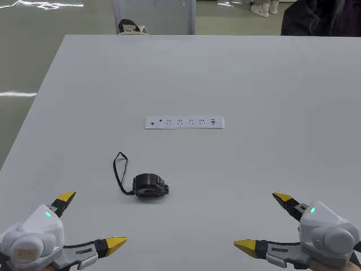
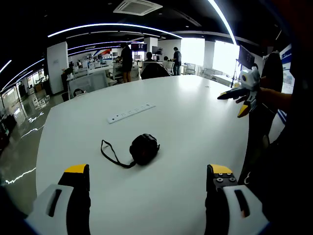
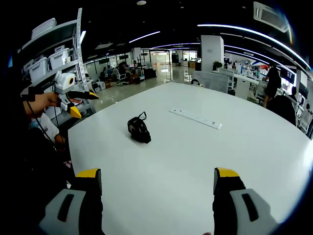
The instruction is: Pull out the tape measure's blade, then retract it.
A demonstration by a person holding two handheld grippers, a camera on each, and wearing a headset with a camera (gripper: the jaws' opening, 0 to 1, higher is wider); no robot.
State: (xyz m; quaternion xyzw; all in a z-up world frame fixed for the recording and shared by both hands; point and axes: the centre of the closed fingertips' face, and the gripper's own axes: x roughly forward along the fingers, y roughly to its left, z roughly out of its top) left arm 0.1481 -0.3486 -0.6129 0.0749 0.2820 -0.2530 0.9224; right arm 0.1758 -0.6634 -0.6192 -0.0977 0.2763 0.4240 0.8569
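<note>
Jaws wide apart, the left gripper [image 1: 93, 219] and right gripper [image 1: 261, 221] hover short of the tape measure [image 1: 150, 185], which lies ahead, nearer the left

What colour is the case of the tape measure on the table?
The tape measure is black; it shows best in the head view.

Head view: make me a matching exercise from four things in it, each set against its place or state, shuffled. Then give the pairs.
1. tape measure
2. power strip
3. left gripper
4. right gripper

A. white, farthest from both grippers
B. open, lower left of the view
C. dark, lying nearer the left gripper
D. open, lower right of the view

Pairs: 1-C, 2-A, 3-B, 4-D
</note>
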